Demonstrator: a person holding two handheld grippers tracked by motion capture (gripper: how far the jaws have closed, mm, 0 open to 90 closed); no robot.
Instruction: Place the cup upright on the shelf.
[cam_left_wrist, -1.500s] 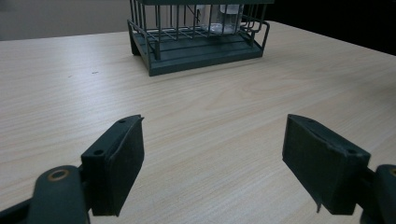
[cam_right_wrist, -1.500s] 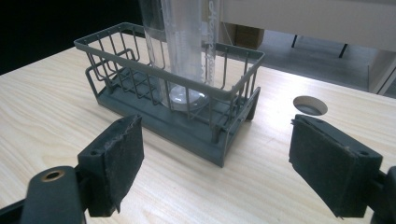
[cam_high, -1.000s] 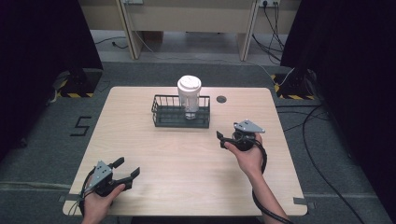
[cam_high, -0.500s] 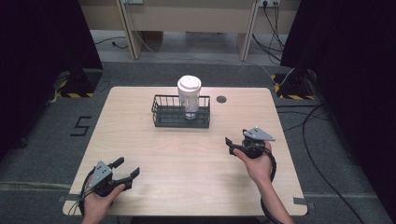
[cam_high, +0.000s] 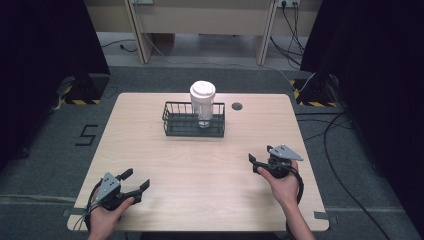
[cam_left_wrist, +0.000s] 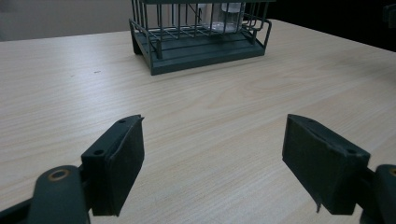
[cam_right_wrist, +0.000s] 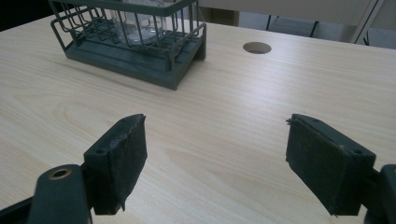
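My right gripper (cam_high: 257, 161) has drawn back from mid-counter toward the near right edge since a second ago, while the left gripper (cam_high: 134, 181) has stayed near the front left corner. The pale wooden counter (cam_high: 150, 145) carries a dark green wire basket (cam_high: 194, 120) toward its far side, and a clear plastic cup with a white lid (cam_high: 202, 102) stands upright in the basket's right end. I judge the cup light, thin-walled and easy to crush or tip, so I would take it by the wall just under the lid, above the basket rim. Both grippers are spread wide and hold nothing, resting low, aimed at the basket.
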